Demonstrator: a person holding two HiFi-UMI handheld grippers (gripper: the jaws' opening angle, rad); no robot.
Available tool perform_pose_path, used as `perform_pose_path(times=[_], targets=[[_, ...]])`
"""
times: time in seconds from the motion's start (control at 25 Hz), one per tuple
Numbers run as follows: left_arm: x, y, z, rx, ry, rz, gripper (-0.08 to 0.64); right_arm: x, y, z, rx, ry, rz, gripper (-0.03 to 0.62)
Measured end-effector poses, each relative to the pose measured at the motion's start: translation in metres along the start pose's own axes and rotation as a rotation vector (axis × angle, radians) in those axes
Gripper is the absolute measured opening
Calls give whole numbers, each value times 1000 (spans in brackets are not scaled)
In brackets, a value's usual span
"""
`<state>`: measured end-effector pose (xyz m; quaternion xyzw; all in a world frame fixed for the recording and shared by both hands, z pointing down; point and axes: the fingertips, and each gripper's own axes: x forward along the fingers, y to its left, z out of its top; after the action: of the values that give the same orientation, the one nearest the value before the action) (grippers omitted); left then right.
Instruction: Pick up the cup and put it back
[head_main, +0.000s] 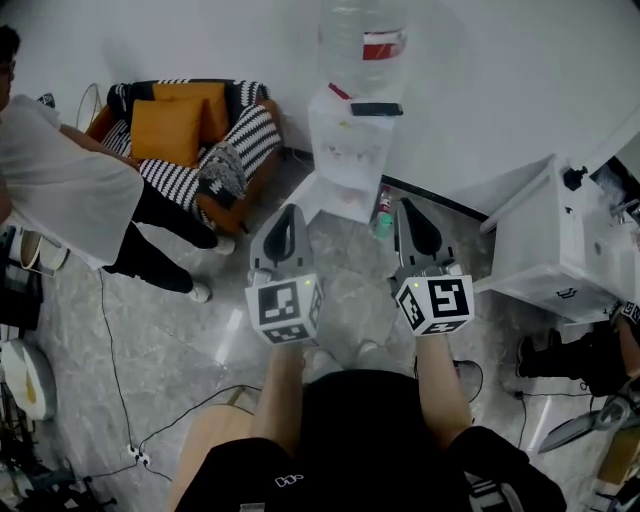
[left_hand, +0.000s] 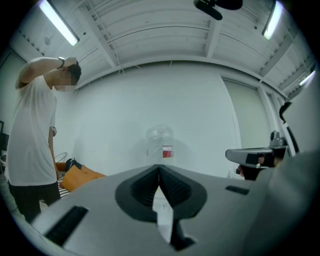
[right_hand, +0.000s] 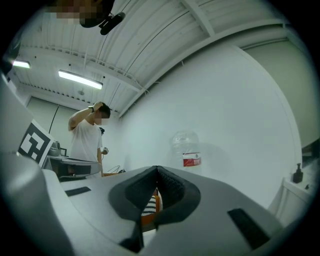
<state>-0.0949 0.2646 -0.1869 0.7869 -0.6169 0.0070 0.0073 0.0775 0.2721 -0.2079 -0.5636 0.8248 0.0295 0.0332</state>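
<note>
Your left gripper (head_main: 291, 215) and right gripper (head_main: 409, 208) are both clenched empty and no cup shows anywhere, so reaching the water dispenser (head_main: 352, 140) at upper centre with jaws shut, you may knock one over instead of grasping it

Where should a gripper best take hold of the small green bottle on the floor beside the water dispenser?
Likely round the middle of the small green bottle, jaws level, coming from the open floor side: it seems to stand upright, and the water dispenser is close beside it.

Head view looks down; both gripper views share the bottle (left_hand: 161, 142).
</note>
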Motion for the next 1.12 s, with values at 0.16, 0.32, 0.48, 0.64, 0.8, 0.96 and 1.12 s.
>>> perform_pose_path(times=[0.16, 0.32, 0.48, 0.64, 0.8, 0.96, 1.12], targets=[[10, -23, 9, 9, -14, 16, 12, -9, -35, 3, 14, -8, -3, 8], [13, -52, 9, 21, -17, 16, 12, -21, -63, -1, 34, -5, 2, 8], [16, -69, 2, 23, -4, 22, 12, -33, -73, -8, 25, 8, 21, 8], [23, -86, 11, 48, -18, 5, 12, -32, -93, -4, 43, -7, 12, 8], [36, -83, 6, 62, -2, 4, 12, -20, -96, -12, 57, 0, 17, 8], [53, -74, -1, 47, 7, 6, 12, -6, -92, -23, 41, 22, 33, 8], [77, -77, -9, 46, 23, -42, 12, 12, -102, -29, 57, 33, 2, 8]])
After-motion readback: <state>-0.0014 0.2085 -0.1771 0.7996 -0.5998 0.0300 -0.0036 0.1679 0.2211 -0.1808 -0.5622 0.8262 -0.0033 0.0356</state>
